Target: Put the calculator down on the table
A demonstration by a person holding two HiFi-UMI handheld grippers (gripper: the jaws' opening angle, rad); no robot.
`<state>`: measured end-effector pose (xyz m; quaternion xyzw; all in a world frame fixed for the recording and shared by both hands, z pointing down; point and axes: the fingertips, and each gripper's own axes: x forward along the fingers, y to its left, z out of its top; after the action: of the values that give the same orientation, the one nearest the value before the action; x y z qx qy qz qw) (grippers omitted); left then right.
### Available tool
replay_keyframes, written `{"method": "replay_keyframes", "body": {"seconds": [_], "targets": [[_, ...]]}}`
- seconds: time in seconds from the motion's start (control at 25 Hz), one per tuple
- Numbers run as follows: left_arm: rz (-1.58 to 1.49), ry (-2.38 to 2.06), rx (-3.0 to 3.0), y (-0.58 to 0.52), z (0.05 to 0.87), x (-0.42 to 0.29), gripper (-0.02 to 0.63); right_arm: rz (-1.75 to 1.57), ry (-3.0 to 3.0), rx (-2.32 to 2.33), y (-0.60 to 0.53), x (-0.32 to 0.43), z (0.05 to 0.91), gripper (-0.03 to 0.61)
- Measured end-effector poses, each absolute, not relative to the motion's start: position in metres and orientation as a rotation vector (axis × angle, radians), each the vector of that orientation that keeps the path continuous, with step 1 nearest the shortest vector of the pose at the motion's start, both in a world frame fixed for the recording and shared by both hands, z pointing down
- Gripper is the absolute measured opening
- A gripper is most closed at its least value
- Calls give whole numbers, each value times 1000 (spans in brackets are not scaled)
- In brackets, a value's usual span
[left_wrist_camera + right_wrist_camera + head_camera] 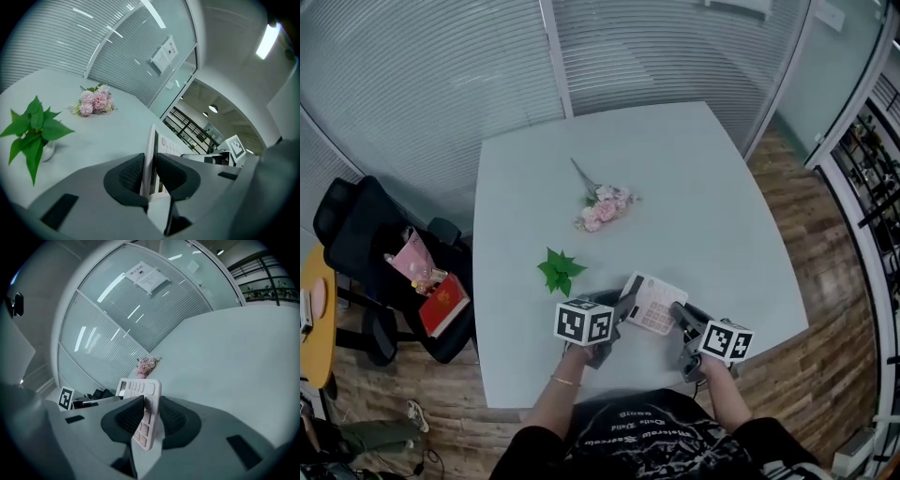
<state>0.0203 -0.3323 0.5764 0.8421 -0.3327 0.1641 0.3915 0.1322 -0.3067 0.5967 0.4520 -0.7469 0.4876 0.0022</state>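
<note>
A white calculator (652, 303) with pale pink keys hangs over the near part of the white table (694, 187), held from both sides. My left gripper (623, 308) is shut on its left edge, seen edge-on as the calculator (151, 161) between the dark pads in the left gripper view. My right gripper (679, 315) is shut on its right edge; the right gripper view shows the calculator (143, 408) keys-up between the pads. Each gripper sees the other's marker cube across the calculator.
A small green plant (560, 271) stands just left of the calculator, also the plant (33, 131) at the left. A pink flower bunch (602, 207) lies mid-table. A black chair (366, 253) with a red book (443, 304) stands left of the table.
</note>
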Motion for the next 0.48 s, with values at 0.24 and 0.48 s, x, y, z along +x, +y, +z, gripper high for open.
{"method": "replay_keyframes", "body": {"seconds": [0.24, 0.48], "targets": [[437, -849, 2157, -372, 574, 27, 92, 1535, -2348, 1409, -342, 139, 595, 109], [442, -872, 2113, -399, 593, 30, 95, 1485, -2293, 1383, -372, 144, 611, 114]]}}
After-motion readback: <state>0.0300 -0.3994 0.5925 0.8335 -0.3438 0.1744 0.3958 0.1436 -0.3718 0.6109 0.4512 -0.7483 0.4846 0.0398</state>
